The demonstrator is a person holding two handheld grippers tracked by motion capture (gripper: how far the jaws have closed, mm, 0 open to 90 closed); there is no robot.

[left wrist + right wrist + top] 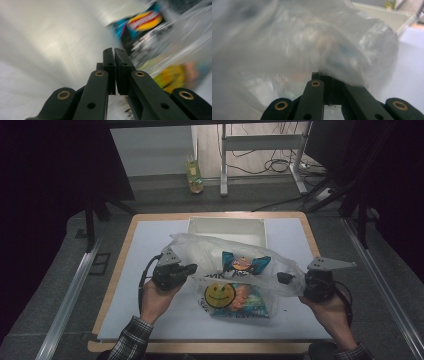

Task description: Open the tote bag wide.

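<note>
Clear plastic bag (235, 255) stretched between both grippers above the white table sheet (150, 240), two snack packets (240, 264) inside. Left gripper (192, 269) jaws closed on the bag's left edge; right gripper (284, 279) jaws closed, film bunched over their tips. White tray (225, 227) behind

A wood-edged counter (116, 270) under a white sheet is sitting on grey carpeted floor (65, 250). Beyond it, a white metal desk frame (260, 142) is standing over tangled black cables (280, 165), dark curtains hanging on both sides.
</note>
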